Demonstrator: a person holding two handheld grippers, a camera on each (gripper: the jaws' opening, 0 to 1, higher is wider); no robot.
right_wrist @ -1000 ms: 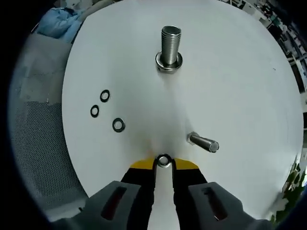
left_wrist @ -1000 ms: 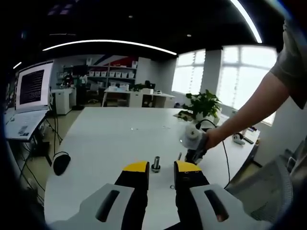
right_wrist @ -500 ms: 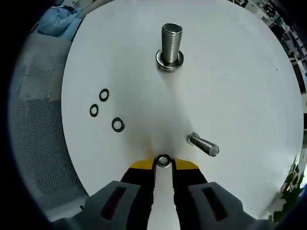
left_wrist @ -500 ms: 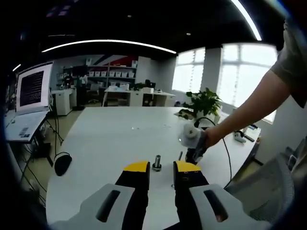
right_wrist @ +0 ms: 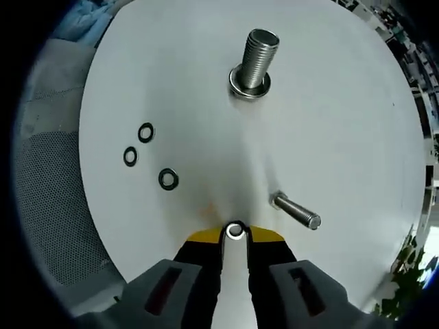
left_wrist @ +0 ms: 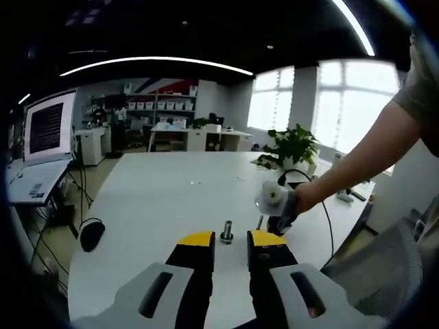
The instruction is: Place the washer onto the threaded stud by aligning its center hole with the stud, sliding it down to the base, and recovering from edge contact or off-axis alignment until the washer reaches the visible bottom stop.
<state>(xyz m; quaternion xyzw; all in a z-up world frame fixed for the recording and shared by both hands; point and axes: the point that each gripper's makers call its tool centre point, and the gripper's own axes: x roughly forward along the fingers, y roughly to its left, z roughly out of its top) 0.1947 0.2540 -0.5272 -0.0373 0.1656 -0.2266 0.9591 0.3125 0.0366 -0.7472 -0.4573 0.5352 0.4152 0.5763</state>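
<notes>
Through the left gripper view, I'm holding my left gripper (left_wrist: 226, 241) parted and empty, framing the far-off threaded stud (left_wrist: 226, 232).

Through the right gripper view, my right gripper (right_wrist: 235, 231) is pinching the washer (right_wrist: 235, 230) well short of the threaded stud (right_wrist: 256, 53); I'm risking an off-axis rim catch on the threads.

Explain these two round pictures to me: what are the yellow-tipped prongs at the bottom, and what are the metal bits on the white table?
No robot here: a person holds a two-pronged gripper in each hand, and a camera rides on each. The left gripper view looks across the table past the open left gripper and catches the person's hand holding the other tool. The right gripper view looks down, where the right gripper pinches a small washer. On the table stand a large threaded stud, a smaller bolt and three spare washers.
</notes>
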